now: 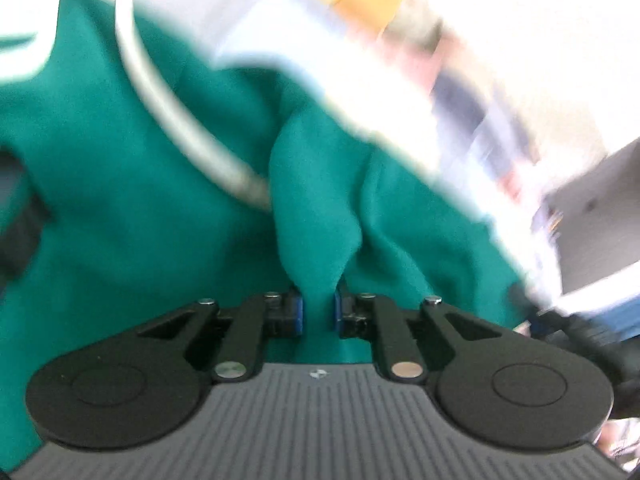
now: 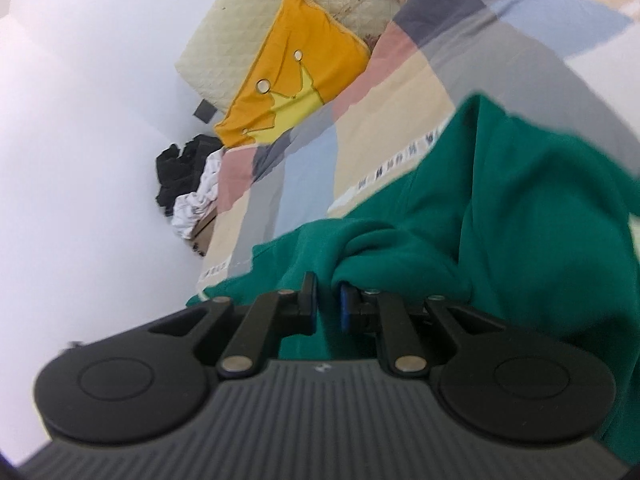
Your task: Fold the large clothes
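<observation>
Black tool (image 1: 319,312) — blue pads (image 1: 298,312), silver rivets

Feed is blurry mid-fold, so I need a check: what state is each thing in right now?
Left tool: shut on a pinched fold of the green garment.
Right tool: shut on a bunched edge of it.
Green garment: rumpled, partly lifted off the bedspread.
Yellow pillow: lying on the bed.

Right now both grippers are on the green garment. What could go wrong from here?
1. The left gripper pinches only a narrow bunched fold of the green garment; a pull could slip it out.
2. The right gripper also grips a bunched edge, so the fold may come out crooked.
3. The left wrist view is motion-blurred, so alignment there is hard to judge.
</observation>
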`<control>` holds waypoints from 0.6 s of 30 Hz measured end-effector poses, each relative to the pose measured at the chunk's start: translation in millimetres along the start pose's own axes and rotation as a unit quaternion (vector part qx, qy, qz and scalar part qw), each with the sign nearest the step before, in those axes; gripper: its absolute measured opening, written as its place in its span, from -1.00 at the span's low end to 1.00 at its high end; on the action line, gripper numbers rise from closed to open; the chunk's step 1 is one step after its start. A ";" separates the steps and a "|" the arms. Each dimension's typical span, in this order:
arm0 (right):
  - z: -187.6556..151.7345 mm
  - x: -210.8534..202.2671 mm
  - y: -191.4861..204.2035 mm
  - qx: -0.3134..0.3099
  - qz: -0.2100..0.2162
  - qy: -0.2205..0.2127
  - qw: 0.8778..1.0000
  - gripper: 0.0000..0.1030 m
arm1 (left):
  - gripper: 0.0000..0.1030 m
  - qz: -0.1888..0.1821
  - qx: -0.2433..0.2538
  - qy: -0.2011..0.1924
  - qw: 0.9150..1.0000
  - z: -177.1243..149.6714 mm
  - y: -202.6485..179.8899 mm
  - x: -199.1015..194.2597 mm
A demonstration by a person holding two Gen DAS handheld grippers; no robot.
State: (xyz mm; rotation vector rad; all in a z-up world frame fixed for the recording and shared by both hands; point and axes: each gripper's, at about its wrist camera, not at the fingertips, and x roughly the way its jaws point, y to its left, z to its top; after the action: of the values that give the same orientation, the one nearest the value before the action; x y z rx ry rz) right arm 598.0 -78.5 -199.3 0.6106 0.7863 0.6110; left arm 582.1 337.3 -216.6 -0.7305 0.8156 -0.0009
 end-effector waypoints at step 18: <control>173.0 182.3 -24.1 0.003 -0.102 -0.027 0.994 -0.72 | -0.69 0.087 0.004 -0.150 0.985 238.3 -65.5 161.8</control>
State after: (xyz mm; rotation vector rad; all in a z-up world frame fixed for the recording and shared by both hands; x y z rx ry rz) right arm 842.1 -14.0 -202.0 0.5425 0.7895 0.4025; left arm 870.7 385.2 -175.6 -0.6297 0.5867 0.2577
